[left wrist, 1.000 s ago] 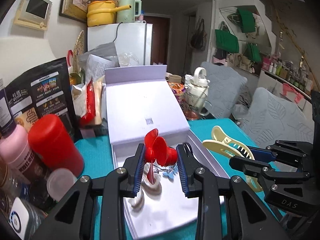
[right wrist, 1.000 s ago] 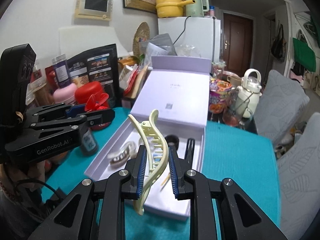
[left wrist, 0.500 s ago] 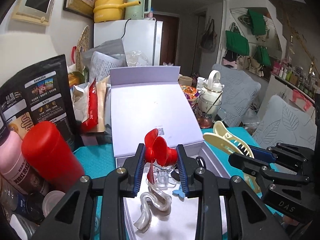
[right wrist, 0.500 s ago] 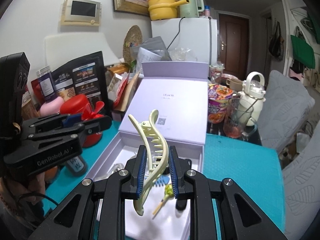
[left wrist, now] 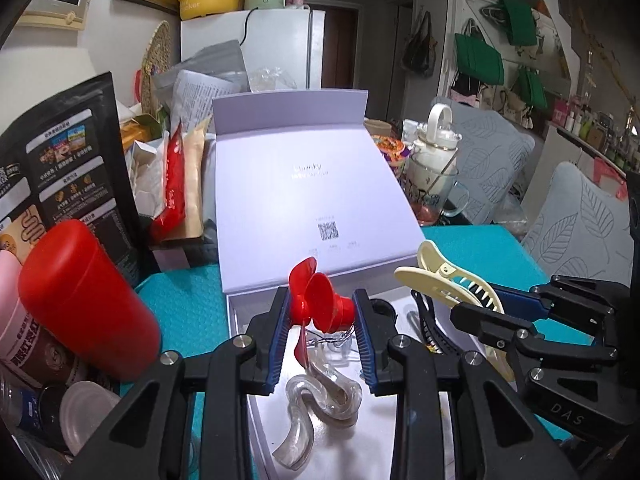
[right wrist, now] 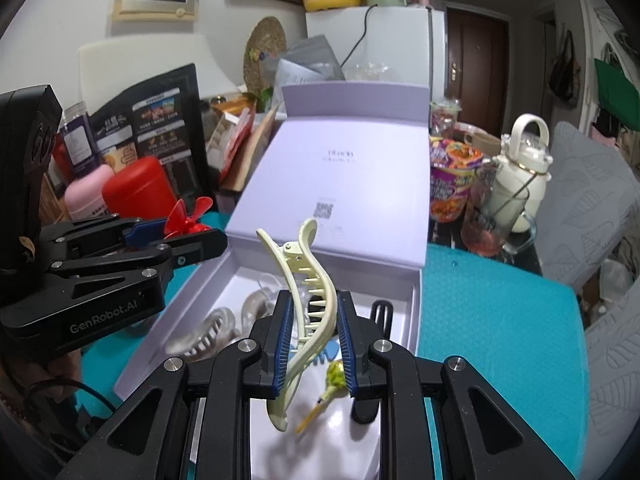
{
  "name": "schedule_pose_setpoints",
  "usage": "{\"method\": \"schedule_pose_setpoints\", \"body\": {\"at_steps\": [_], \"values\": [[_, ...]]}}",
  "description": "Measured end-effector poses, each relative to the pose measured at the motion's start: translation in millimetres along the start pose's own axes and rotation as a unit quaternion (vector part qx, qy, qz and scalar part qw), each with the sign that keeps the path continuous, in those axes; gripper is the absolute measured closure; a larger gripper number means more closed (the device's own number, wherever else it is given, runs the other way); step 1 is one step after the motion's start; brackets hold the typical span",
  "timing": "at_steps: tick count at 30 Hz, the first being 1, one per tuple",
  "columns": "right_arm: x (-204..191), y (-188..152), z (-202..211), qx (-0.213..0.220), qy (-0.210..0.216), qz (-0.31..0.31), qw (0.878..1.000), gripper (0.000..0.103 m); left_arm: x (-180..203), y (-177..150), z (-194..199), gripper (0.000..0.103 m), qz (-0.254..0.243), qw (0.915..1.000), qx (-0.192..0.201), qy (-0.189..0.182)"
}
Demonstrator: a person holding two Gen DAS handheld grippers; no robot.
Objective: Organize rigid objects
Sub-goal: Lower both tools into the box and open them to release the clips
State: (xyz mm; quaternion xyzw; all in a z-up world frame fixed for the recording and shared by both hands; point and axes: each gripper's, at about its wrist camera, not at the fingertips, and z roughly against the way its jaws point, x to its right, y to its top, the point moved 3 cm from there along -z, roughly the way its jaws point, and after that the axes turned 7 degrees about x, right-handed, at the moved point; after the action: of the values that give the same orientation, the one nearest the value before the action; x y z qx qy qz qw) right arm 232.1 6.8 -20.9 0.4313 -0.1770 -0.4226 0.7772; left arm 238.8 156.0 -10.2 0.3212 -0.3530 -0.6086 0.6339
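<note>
My left gripper (left wrist: 321,322) is shut on a small red propeller fan (left wrist: 316,304) and holds it above the open white box (left wrist: 240,320). My right gripper (right wrist: 313,328) is shut on a cream claw hair clip (right wrist: 308,280), held above the same box (right wrist: 416,300). The cream clip (left wrist: 444,280) shows at the right of the left wrist view, the red fan (right wrist: 186,220) at the left of the right wrist view. In the box lie a clear hair clip (left wrist: 320,396), a black clip (right wrist: 380,312) and a yellow-green stick (right wrist: 332,380).
The box's lid (left wrist: 308,196) stands open at the back. A red canister (left wrist: 80,300), pink bottle (right wrist: 86,192) and black snack bag (left wrist: 60,168) crowd the left. A noodle cup (right wrist: 452,176), glass mug (right wrist: 496,224) and white kettle (right wrist: 520,168) stand at the right on the teal mat (right wrist: 500,320).
Both grippers have pulled back and risen a little with their objects still held. The box contents now sit lower and nearer in both views.
</note>
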Motion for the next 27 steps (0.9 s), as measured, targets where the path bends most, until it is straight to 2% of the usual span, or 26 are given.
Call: {"method": "schedule_pose_setpoints", "body": {"at_steps": [15,27], "values": [[14.8,-17.5,-25.2,-0.042,-0.005,-0.017,0.999,0.081,3.4,-17.4,-28.4,0.072,-0.008,0.9990,-0.044,-0.006],[16.6,-35.0,-50.8,-0.083,-0.014,-0.013,0.996,0.081,15.8,-42.1,-61.9,0.072,-0.020,0.9948,-0.100,-0.013]]}}
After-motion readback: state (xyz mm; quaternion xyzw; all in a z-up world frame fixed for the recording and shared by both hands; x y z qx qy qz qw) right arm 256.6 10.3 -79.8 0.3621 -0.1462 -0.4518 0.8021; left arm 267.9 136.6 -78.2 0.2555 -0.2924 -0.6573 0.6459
